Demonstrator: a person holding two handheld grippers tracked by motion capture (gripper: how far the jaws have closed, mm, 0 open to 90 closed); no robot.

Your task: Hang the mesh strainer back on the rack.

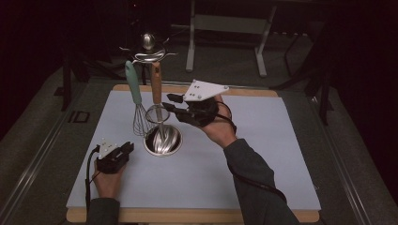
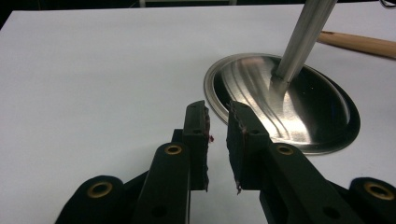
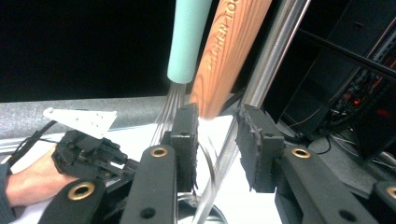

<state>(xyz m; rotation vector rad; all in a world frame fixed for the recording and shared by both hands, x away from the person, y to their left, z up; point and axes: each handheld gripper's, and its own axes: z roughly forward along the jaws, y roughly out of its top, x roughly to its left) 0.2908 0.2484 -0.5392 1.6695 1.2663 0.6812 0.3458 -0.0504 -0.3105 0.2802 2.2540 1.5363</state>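
A steel utensil stand (image 1: 163, 140) with a round base and an upright pole stands left of centre on the mat. From its top hooks hang a whisk with a teal handle (image 1: 133, 82) and a tool with a wooden handle (image 1: 156, 84) and a wire ring below. My right gripper (image 1: 168, 102) points left at that wire ring. In the right gripper view its own jaws (image 3: 217, 114) stand apart, open, with the thin wire and the pole (image 3: 271, 51) in the gap and the wooden handle (image 3: 229, 51) just behind. My left gripper (image 1: 129, 147) rests low beside the base (image 2: 299, 107), slightly open and empty.
A pale mat (image 1: 263, 154) covers a wooden board on the table. The frame of a grey stand (image 1: 225, 23) rises behind the table's far edge. Dark equipment and cables (image 3: 355, 93) show past the pole in the right gripper view.
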